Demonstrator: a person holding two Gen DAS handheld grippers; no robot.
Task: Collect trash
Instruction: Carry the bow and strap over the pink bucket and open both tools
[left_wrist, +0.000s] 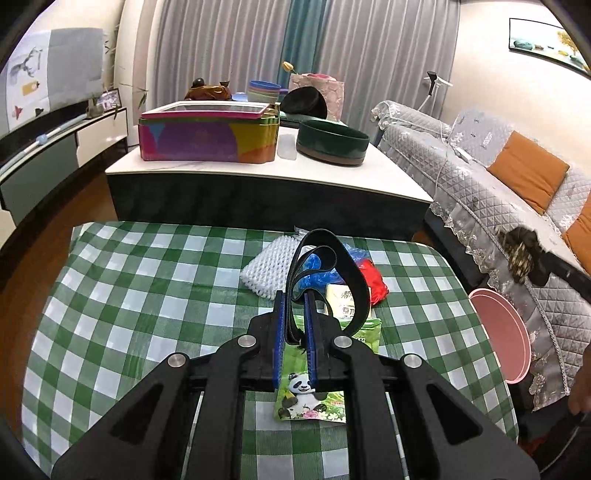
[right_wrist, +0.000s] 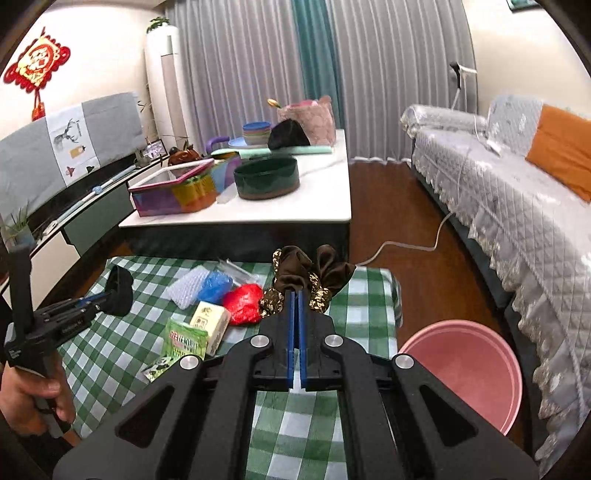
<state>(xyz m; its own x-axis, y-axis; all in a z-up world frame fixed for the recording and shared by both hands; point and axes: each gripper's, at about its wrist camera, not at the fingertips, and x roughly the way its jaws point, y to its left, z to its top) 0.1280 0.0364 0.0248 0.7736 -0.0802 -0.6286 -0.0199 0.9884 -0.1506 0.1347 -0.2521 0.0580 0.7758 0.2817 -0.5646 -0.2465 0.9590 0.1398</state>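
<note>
left claw (left_wrist: 295, 295): clamped on black elastic band (left_wrist: 334, 258) | right claw (right_wrist: 297, 295): clamped on brown patterned scrunchie (right_wrist: 295, 275) | both above checked worktop (right_wrist: 110, 350) | pink bin (right_wrist: 465, 369) beside it

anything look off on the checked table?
Nothing spilled or broken. Oddity: both hand-held grippers hold hair accessories, left a black elastic band, right a brown patterned fabric scrunchie, while wrappers remain.

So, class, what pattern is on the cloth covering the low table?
Green-and-white checked tablecloth, clearest in the left wrist view.
</note>
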